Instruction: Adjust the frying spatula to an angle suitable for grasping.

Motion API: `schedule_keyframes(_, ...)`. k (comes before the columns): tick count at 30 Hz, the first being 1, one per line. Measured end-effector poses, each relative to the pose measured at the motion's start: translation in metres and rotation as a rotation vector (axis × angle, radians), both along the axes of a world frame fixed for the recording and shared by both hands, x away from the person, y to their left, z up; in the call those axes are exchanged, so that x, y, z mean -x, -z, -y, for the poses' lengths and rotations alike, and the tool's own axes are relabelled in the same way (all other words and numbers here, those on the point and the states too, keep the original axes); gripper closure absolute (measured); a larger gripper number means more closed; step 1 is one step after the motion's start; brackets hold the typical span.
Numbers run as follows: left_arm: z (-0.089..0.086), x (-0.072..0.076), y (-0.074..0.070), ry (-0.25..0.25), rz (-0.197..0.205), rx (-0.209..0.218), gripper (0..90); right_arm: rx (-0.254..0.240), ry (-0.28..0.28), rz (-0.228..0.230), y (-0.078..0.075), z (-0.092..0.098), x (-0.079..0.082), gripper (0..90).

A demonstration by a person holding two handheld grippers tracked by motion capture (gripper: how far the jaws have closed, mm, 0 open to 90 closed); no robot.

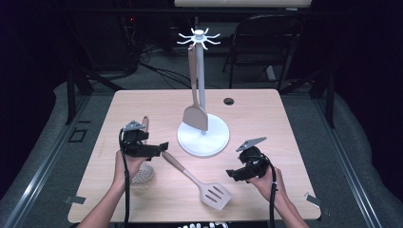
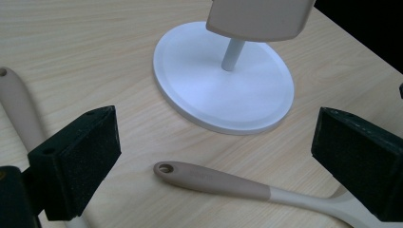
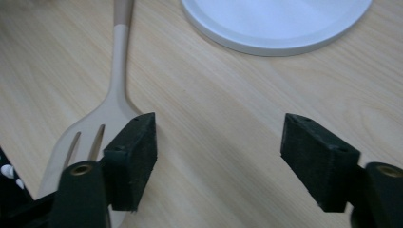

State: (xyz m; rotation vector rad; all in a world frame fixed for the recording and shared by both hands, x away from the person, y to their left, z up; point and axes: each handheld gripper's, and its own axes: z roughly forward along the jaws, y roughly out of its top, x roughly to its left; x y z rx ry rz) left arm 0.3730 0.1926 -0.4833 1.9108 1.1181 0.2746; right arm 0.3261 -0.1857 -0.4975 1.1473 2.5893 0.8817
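slotted spatula [image 1: 199,179] lies flat on the table [image 1: 266,118], handle end pointing toward your left gripper [image 1: 164,146], slotted blade toward your right gripper [image 1: 229,174], just in front of the white stand [image 1: 203,137] where a solid turner [image 1: 195,116] already hangs from a hook. your left gripper hovers over the handle with jaws spread wide and nothing between them; your right gripper, jaws parted and empty, sits beside the blade. you look to be at the reach, before any grasp: the next move likely calls for lowering the left gripper astride the handle, near the hanging hole [image 2: 166,168], and closing squarely. the left gripper view reveals that hole and the stand's base [image 2: 223,80] up close; the high view alone gives the hooks on top [image 1: 199,38] and a skimmer [image 1: 142,174] under your left hand.
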Motion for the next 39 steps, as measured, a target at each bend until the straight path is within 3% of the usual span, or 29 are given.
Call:
schedule_keyframes(2, 0.000, 0.000, 0.002, -0.007, -0.008, 0.001, 2.3, -0.001, -0.002, -0.004, 0.000, -0.002, 0.001, 33.3)
schedule_keyframes(8, 0.001, 0.000, 0.005, -0.023, -0.028, -0.001, 3.1, -0.007, -0.081, -0.038, -0.002, -0.016, 0.015, 73.0)
schedule_keyframes(10, 0.000, 0.000, 0.007, -0.026, -0.035, -0.004, 3.2, 0.003, -0.108, -0.043, -0.001, -0.022, 0.019, 78.5)
schedule_keyframes(16, 0.000, 0.000, 0.009, -0.033, -0.051, 0.002, 3.5, 0.040, -0.189, -0.084, 0.001, -0.039, 0.031, 86.1)
schedule_keyframes(19, 0.002, 0.001, 0.009, -0.033, -0.055, -0.004, 3.9, 0.035, -0.201, -0.094, 0.004, -0.044, 0.035, 86.4)
schedule_keyframes(20, 0.003, 0.002, 0.010, -0.034, -0.052, -0.005, 4.9, 0.060, -0.234, -0.111, 0.005, -0.048, 0.038, 86.5)
schedule_keyframes(22, 0.004, 0.003, 0.010, -0.050, -0.045, -0.002, 5.8, 0.061, -0.234, -0.107, 0.007, -0.050, 0.040, 86.6)
schedule_keyframes(26, 0.007, 0.005, 0.012, -0.065, -0.050, -0.003, 7.6, 0.088, -0.257, -0.143, 0.015, -0.055, 0.041, 88.0)
schedule_keyframes(29, 0.008, 0.005, 0.014, -0.062, -0.060, -0.013, 8.0, 0.133, -0.279, -0.176, 0.022, -0.058, 0.041, 88.6)
schedule_keyframes(33, 0.012, 0.008, 0.015, -0.065, -0.059, -0.025, 8.7, 0.128, -0.272, -0.194, 0.028, -0.060, 0.041, 88.6)
schedule_keyframes(39, 0.019, 0.010, 0.017, -0.051, -0.064, -0.038, 10.1, 0.217, -0.274, -0.242, 0.046, -0.064, 0.037, 88.3)
